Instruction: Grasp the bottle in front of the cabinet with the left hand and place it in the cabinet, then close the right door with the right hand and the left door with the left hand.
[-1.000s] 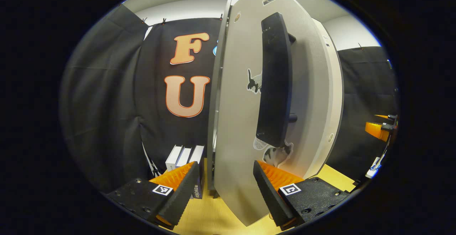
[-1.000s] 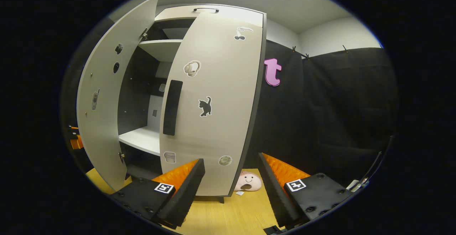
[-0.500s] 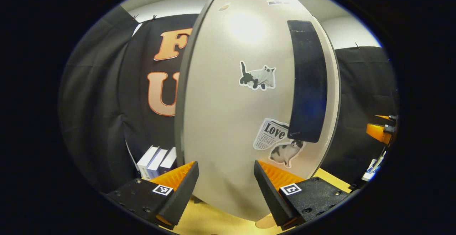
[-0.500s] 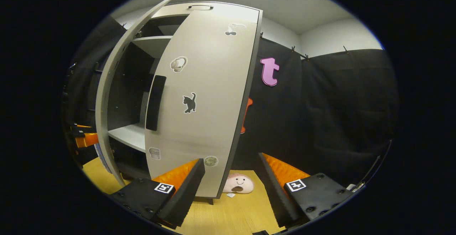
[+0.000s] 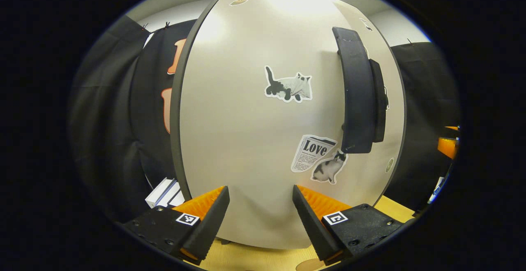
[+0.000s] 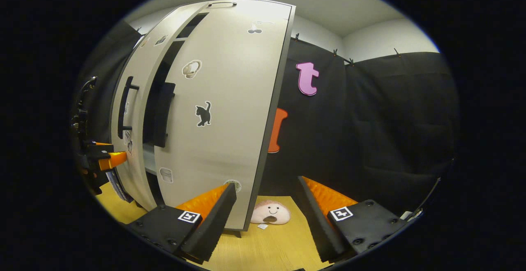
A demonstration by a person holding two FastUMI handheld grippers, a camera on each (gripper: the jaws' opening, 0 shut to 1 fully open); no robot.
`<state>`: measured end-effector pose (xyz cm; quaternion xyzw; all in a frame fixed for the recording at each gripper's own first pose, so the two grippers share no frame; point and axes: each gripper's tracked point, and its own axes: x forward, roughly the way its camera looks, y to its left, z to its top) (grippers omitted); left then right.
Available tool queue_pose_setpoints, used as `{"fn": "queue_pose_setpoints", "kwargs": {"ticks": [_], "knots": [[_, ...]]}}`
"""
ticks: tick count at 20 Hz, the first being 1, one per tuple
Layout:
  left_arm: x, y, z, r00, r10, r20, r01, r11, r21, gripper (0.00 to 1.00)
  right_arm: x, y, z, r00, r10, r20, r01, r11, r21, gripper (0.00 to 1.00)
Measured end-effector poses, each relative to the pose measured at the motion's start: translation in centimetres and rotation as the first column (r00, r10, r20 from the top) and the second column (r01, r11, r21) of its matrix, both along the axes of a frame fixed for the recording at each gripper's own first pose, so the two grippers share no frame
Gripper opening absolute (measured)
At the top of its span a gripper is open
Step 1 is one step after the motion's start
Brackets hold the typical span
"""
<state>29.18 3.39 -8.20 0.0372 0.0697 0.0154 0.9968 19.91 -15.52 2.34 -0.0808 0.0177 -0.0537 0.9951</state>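
In the left gripper view, the left gripper (image 5: 260, 211) has its jaws spread apart with nothing between them, right up against the pale grey left door (image 5: 254, 139) of the tall cabinet. That door bears a cat sticker (image 5: 289, 88), a newspaper sticker (image 5: 313, 154) and a long black vertical handle (image 5: 356, 96) near its right edge. White boxes (image 5: 164, 192) stand on the light wooden table (image 5: 254, 259) at lower left. In the right gripper view, the right gripper (image 6: 265, 211) is likewise open and empty, near the grey right door (image 6: 224, 123) with its black cat sticker (image 6: 203, 114). A narrow dark gap (image 6: 154, 110) remains between the two doors, so the left door is almost closed; the bottle cannot be seen through it. A pink smiling plush toy (image 6: 270, 213) lies on the table beside the cabinet foot.
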Motion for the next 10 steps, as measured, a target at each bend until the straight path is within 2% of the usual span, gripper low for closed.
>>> {"fn": "queue_pose_setpoints", "kwargs": {"ticks": [1, 3, 4, 6, 7, 9, 10], "knots": [[0.3, 0.0, -0.1, 1.0, 0.002, -0.003, -0.002, 1.0, -0.005, 0.92, 0.1, 0.1, -0.1, 1.0, 0.002, -0.005, -0.002, 1.0, 0.001, 0.98], [0.2, 0.1, -0.2, 1.0, 0.008, -0.021, -0.009, 1.0, -0.009, 0.94, 0.2, 0.2, -0.3, 1.0, 0.011, -0.012, -0.011, 1.0, 0.006, 0.98], [-0.1, 0.2, 0.1, 0.999, 0.014, -0.028, -0.015, 1.0, -0.012, 0.94, 0.3, 0.4, -0.4, 1.0, 0.015, -0.014, -0.015, 1.0, 0.008, 0.94], [-0.8, 0.5, 1.4, 1.0, 0.021, -0.021, -0.021, 1.0, -0.016, 0.95, 0.1, 0.6, -0.3, 1.0, 0.018, -0.013, -0.018, 1.0, 0.009, 0.98], [-1.6, 0.9, 2.1, 1.0, 0.024, -0.014, -0.025, 1.0, -0.012, 0.95, 0.1, 0.9, -0.2, 1.0, 0.018, -0.012, -0.018, 1.0, 0.01, 0.94], [-3.1, 1.6, 3.8, 1.0, 0.029, 0.005, -0.029, 1.0, -0.01, 0.94, -0.4, 1.4, -0.2, 1.0, 0.023, -0.012, -0.023, 1.0, 0.021, 0.98], [-3.8, 2.0, 4.6, 1.0, 0.029, 0.012, -0.028, 0.999, -0.016, 0.94, -0.6, 1.8, -0.1, 1.0, 0.027, -0.011, -0.027, 0.999, 0.028, 0.94]]}}
